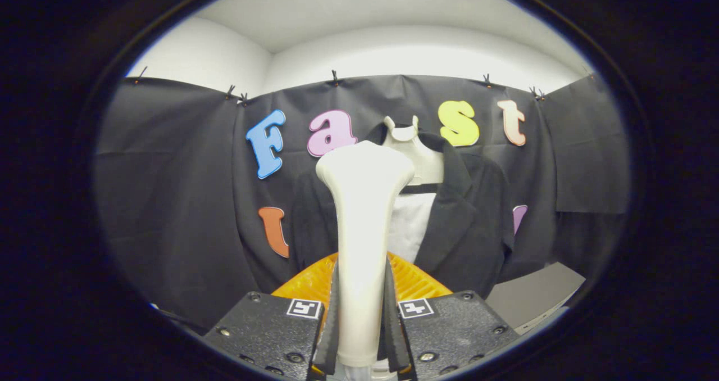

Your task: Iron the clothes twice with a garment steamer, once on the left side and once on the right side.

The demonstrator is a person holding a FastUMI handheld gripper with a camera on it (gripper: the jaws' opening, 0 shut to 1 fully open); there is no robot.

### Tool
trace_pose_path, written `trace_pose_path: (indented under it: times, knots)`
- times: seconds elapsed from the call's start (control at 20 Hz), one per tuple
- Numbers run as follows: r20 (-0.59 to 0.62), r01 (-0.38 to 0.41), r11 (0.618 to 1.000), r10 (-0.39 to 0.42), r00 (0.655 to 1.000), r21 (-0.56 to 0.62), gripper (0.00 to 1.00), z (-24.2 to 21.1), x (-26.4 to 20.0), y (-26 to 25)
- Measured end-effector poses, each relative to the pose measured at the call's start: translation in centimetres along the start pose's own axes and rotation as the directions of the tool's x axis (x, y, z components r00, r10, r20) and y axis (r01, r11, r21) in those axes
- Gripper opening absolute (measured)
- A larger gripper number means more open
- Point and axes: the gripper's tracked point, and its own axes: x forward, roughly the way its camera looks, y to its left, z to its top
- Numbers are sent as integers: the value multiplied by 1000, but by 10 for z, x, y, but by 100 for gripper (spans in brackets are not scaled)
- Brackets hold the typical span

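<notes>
The gripper (362, 325) is holding the garment steamer (364, 229). Its two black fingers (331, 313) are squeezing the cream handle from both sides, low down near its bottom end. The steamer is standing up straight between the fingers, and its wide head is at the top, pointing away toward the clothes.

Just behind the fingers, an orange ribbed thing (306, 282) is peeking out on both sides of the handle. I cannot tell what it is.

Beyond the steamer, a black jacket (472, 218) is hanging on a white dummy body (413, 145), with a white shirt front (407, 223) showing in the middle. The jacket is sitting in front of the black cloth wall (168, 201). A grey table (533, 296) is showing low down beside the jacket.

The steamer head is not touching the jacket yet, I think. It is looking like the step of bringing the steamer up to the clothes.

To do this well, the person is needing to keep the squeeze tight, so the handle is not slipping or twisting. The head should be going to one side of the jacket, near the top, and then sliding slowly down the cloth. It should be staying flat and close to the cloth the whole way. After that, the same slow slide is wanted on the other side. Going too fast could be pushing the jacket off the dummy.
</notes>
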Motion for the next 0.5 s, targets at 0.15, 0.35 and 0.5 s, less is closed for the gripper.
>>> trace_pose_path:
  times: [0.15,0.35,0.5]
  knots:
    - [16,0,999,1,1000,-52,37,4,12,20]
    - [-22,1,998,-2,1000,-56,37,-13,32,33]
    - [-52,17,999,-20,998,-48,37,-29,38,31]
